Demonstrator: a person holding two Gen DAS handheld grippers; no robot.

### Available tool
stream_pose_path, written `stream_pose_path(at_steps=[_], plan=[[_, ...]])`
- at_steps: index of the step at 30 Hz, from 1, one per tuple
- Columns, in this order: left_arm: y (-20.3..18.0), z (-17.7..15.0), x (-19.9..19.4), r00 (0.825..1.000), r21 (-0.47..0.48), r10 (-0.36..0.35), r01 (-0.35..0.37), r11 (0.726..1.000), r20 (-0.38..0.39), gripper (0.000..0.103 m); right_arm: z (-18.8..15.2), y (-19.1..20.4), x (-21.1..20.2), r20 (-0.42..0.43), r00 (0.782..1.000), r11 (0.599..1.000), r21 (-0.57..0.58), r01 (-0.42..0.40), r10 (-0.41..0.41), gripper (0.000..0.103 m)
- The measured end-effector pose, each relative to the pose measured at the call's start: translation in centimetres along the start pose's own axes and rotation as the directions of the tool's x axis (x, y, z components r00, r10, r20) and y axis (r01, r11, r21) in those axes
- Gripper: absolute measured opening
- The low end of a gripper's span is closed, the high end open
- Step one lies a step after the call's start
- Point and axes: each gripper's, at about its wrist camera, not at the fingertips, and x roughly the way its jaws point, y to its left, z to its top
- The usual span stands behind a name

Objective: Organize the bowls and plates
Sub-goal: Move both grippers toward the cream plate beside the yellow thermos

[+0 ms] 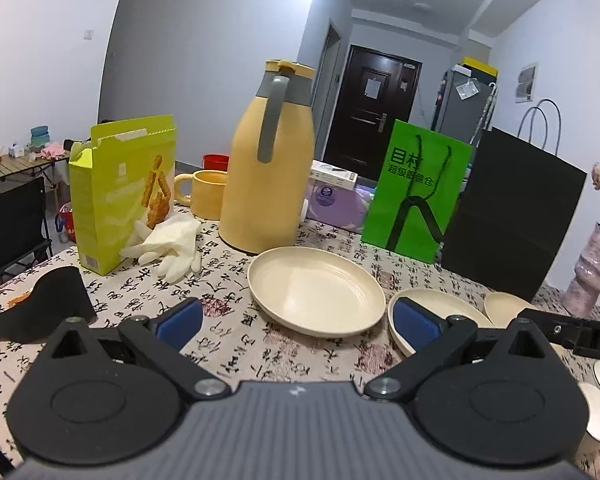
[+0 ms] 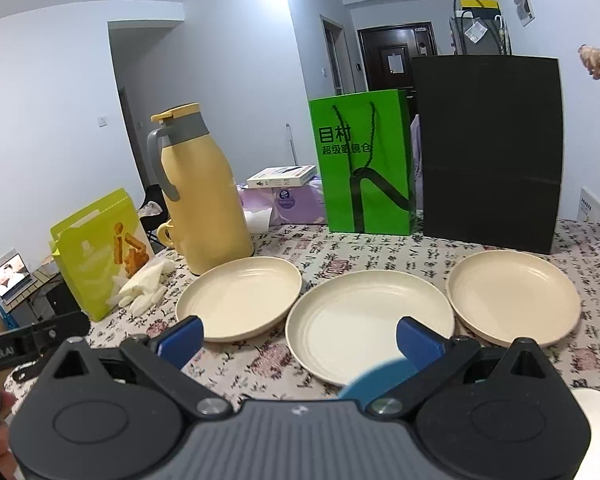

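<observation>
Three cream plates lie in a row on the patterned tablecloth: the left plate [image 2: 240,300], the middle plate [image 2: 364,320] and the right plate [image 2: 514,294]. In the left wrist view the left plate [image 1: 314,294] lies just ahead, with the middle plate [image 1: 444,308] and right plate [image 1: 504,306] partly hidden. My left gripper [image 1: 298,320] is open and empty above the cloth. My right gripper [image 2: 300,342] is open and empty above the near rim of the middle plate. A blue round rim [image 2: 380,380] shows below its right finger. White dish edges [image 2: 596,398] show at the right.
A yellow thermos jug [image 1: 270,172], a yellow mug [image 1: 204,192], a lime snack box [image 1: 120,196] and white gloves [image 1: 168,246] stand at the back left. A green paper bag [image 2: 364,164] and a black paper bag [image 2: 488,148] stand behind the plates. A pink vase [image 1: 594,272] stands right.
</observation>
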Motion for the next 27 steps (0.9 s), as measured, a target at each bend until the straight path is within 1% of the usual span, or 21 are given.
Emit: stream_pose_path(at_steps=[4, 11, 18, 23, 27], plan=[[0.2, 0.9, 1.2, 1.0, -0.022, 0.022, -0.022, 1.0, 0.008, 0.103, 1.0, 0.4, 1.6, -0.004, 1.0, 1.0, 0.007, -0.004, 0.004, 0.103], [0.7, 2.6, 3.5, 0.999, -0.081, 0.048, -0.048, 0.996, -0.004, 0.103, 2.8, 0.9, 4.8, -0.018, 1.0, 0.998, 0.055, -0.013, 0.014, 0.103], [1.9, 3.8, 6.9, 0.995, -0.145, 0.085, -0.092, 0.985, -0.055, 0.103, 3.8, 1.7, 8.3, -0.07, 0.997, 0.996, 0.092, -0.006, 0.013, 0.103], [2.6, 4.4, 9.3, 0.99, -0.178, 0.114, -0.128, 0.976, -0.087, 0.103, 4.5, 1.9, 10.6, -0.09, 0.996, 0.996, 0.088, 0.031, -0.023, 0.103], [3.1, 4.8, 11.3, 0.985, -0.211, 0.127, -0.15, 0.966, -0.118, 0.103, 5.3, 1.5, 12.3, -0.11, 0.994, 0.989, 0.14, 0.041, -0.026, 0.102]])
